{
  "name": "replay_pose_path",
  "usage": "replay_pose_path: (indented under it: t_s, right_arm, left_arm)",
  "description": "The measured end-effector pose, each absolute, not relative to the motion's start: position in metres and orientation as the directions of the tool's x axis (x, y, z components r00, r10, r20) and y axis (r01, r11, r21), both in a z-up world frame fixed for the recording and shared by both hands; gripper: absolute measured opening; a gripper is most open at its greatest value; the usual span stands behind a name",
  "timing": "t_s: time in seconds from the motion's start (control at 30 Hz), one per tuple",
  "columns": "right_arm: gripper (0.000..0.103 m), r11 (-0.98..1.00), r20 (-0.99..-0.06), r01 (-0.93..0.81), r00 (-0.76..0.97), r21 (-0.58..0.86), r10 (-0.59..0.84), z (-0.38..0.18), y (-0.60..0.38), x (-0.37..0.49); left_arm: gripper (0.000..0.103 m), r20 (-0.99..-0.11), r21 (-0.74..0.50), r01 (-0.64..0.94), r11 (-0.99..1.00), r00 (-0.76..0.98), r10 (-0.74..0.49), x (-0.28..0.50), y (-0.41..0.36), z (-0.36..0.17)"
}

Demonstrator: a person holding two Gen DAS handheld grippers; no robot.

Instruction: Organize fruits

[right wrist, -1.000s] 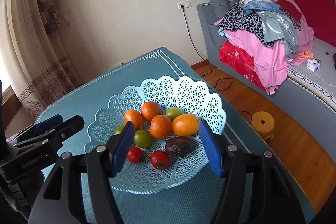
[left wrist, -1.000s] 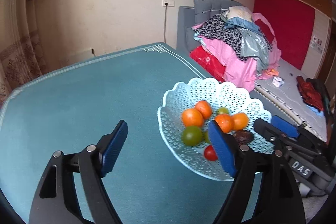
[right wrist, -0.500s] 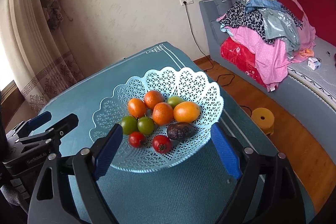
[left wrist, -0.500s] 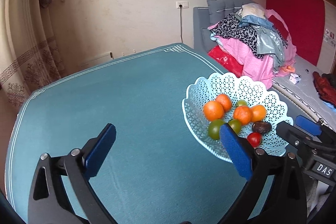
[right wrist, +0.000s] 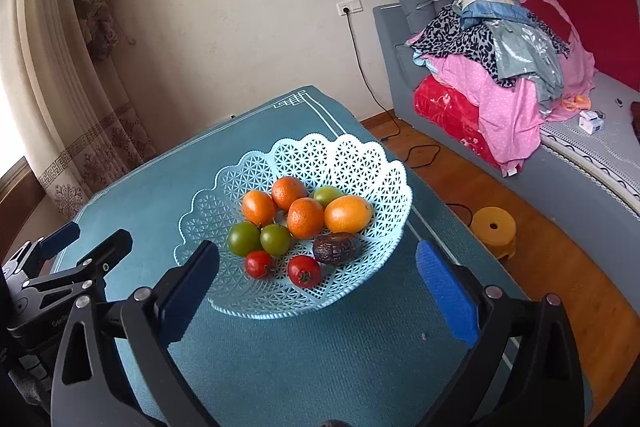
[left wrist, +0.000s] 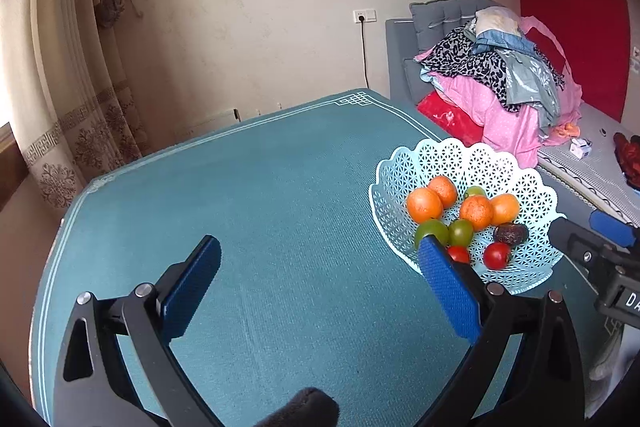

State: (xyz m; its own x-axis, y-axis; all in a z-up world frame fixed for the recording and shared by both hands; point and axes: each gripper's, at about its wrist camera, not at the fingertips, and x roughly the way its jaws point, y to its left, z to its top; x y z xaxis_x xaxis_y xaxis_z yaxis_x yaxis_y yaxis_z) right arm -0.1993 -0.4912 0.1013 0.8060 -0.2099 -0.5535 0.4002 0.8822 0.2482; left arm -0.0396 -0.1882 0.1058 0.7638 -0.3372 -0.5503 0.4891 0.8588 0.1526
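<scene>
A pale blue lattice fruit basket stands on the teal table; it also shows in the left wrist view. It holds several oranges, green fruits, two red tomatoes and a dark avocado. My right gripper is open and empty, held back from the basket's near rim. My left gripper is open and empty over bare table, left of the basket. Each gripper shows in the other's view: the right one and the left one.
The teal table mat has its right edge close behind the basket. Beyond it are a wooden floor, a yellow stool, a grey sofa with piled clothes, and curtains at the left.
Both grippers have drawn back and risen from the basket, and their jaws have opened wider. The basket and fruit have stayed put.
</scene>
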Motion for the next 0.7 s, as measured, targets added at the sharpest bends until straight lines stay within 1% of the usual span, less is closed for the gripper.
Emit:
replay_pose_path:
  t_s: [0.1, 0.2, 0.3, 0.7]
  right_arm:
    - [0.098, 0.886, -0.555, 0.403, 0.802, 0.230, -0.221, 0.103, -0.491, -0.201]
    - [0.098, 0.894, -0.556, 0.413, 0.791, 0.175, -0.257, 0.106, -0.488, -0.201]
    - [0.098, 0.906, -0.558, 0.400, 0.788, 0.140, -0.261, 0.108, -0.483, -0.200]
    - [0.098, 0.918, -0.595, 0.385, 0.761, 0.090, -0.261, 0.105, -0.481, -0.195]
  left_arm:
    - [0.100, -0.544, 0.160, 0.491, 0.857, 0.768, -0.338, -0.043, -0.187, 0.108]
    - [0.100, -0.537, 0.173, 0.485, 0.857, 0.776, -0.331, -0.046, -0.187, 0.110]
    - [0.100, -0.533, 0.184, 0.480, 0.857, 0.782, -0.323, -0.048, -0.186, 0.110]
    - [0.100, -0.524, 0.213, 0.463, 0.861, 0.797, -0.299, -0.050, -0.186, 0.112]
